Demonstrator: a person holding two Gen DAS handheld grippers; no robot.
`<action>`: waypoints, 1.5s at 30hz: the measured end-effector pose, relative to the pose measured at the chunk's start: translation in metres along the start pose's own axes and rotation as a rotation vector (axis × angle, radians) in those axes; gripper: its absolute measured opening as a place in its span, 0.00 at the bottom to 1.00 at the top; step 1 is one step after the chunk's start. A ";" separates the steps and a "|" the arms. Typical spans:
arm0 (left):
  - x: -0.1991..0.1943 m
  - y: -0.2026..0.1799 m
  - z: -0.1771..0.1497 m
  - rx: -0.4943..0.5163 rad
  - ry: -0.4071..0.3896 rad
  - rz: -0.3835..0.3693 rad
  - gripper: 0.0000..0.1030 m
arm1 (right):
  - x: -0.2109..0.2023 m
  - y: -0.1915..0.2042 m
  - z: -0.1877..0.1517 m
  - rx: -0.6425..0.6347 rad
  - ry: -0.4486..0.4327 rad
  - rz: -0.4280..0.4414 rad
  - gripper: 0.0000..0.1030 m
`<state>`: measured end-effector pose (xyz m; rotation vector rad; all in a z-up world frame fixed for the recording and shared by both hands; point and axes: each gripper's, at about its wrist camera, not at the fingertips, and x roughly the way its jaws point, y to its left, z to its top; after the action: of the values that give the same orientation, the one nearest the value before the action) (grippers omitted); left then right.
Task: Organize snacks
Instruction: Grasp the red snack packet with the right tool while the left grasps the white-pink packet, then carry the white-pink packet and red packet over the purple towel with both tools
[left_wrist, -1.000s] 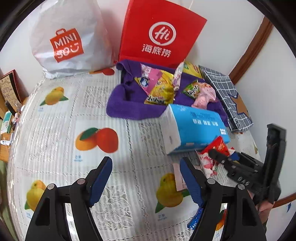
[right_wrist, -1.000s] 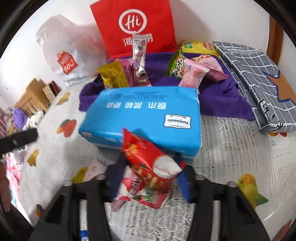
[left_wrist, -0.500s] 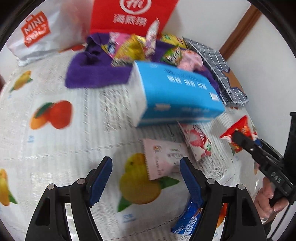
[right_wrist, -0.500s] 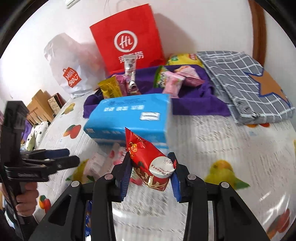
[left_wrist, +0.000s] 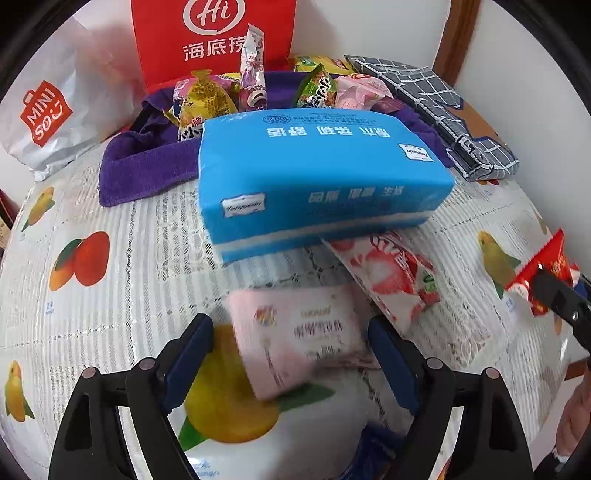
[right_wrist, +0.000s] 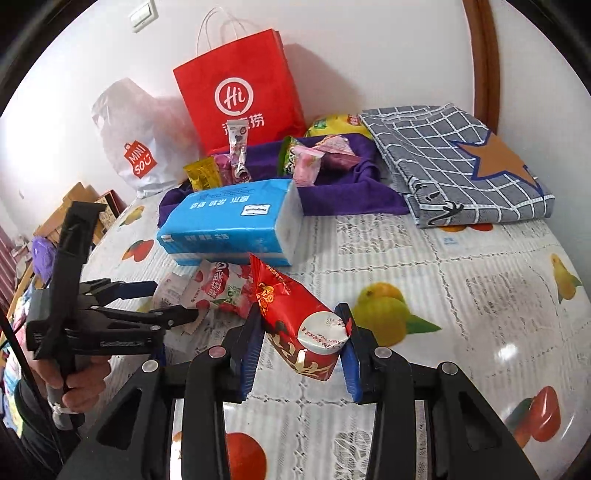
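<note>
Hovering, left wrist view: the left gripper (left_wrist: 290, 360) hangs over a pale pink snack packet (left_wrist: 295, 338) lying flat on the fruit-print tablecloth (left_wrist: 110, 314).
Left jaws: opening, the pink packet between them, pads not pressing it.
Nearby: a strawberry-print packet (left_wrist: 391, 275) lies just beside the pink one, its far end touching the blue tissue pack (left_wrist: 314, 177).
Far edge: a purple towel (left_wrist: 147, 166) carries several snacks in front of a red paper bag (left_wrist: 214, 33).
Right wrist view: the right gripper (right_wrist: 303, 349) clamps a red snack bag (right_wrist: 299, 321), tilted, above the tablecloth (right_wrist: 461, 314).
Right jaws: clenched on the red bag.
Left side: a hand (right_wrist: 77, 386) holds the left gripper (right_wrist: 175, 301) over the packets.
Far right corner: a grey checked cloth (right_wrist: 454, 162).
</note>
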<state>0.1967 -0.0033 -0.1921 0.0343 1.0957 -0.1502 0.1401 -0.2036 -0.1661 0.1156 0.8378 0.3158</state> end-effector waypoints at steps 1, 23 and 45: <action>0.000 -0.001 0.000 0.005 -0.005 0.009 0.81 | 0.001 -0.002 -0.001 0.006 0.002 0.005 0.37; -0.015 0.057 -0.025 -0.095 -0.167 0.054 0.37 | 0.051 0.002 0.004 0.013 -0.031 -0.095 0.32; -0.017 0.061 -0.026 -0.120 -0.176 0.004 0.40 | 0.070 0.011 0.004 -0.036 0.065 -0.176 0.36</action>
<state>0.1744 0.0613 -0.1920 -0.0832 0.9271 -0.0817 0.1840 -0.1711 -0.2111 -0.0028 0.8996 0.1694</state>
